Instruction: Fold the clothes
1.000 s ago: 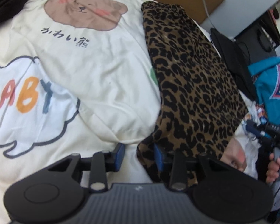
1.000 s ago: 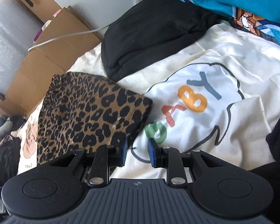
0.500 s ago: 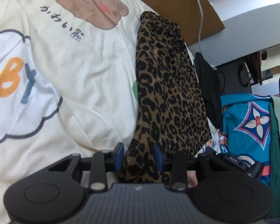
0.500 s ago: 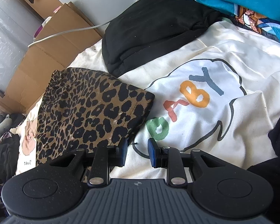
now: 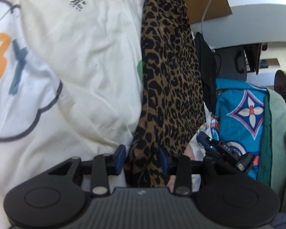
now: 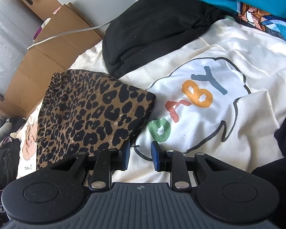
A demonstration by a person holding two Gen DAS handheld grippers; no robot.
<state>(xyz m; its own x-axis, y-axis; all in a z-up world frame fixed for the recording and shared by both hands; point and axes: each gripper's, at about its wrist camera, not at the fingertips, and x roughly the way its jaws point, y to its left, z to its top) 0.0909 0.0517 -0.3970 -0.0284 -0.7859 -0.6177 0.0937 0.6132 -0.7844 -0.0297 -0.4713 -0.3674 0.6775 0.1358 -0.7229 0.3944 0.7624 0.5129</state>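
Note:
A folded leopard-print garment (image 5: pixel 169 76) lies in a long strip on a cream blanket (image 5: pixel 76 66) printed with a bear and "BABY". Its near end sits between the fingers of my left gripper (image 5: pixel 142 158), whose jaws stand apart and do not pinch the cloth. In the right wrist view the same leopard-print garment (image 6: pixel 85 114) lies to the left. My right gripper (image 6: pixel 140 153) is open over the bare blanket (image 6: pixel 219 57), its left finger beside the garment's near corner, nothing between its pads. Part of the right gripper's black frame (image 5: pixel 228 155) shows beyond the garment.
A black folded garment (image 6: pixel 152 38) lies at the blanket's far edge, and more black cloth (image 6: pixel 276 162) at the right. A teal patterned cloth (image 5: pixel 242 110) and green fabric (image 5: pixel 276 114) are heaped beside the leopard piece. Cardboard (image 6: pixel 53 47) and a white cable (image 6: pixel 66 36) lie behind.
The left gripper has turned and slid toward the leopard garment, whose near end went from beside the right finger to between both fingers. The right gripper has not moved.

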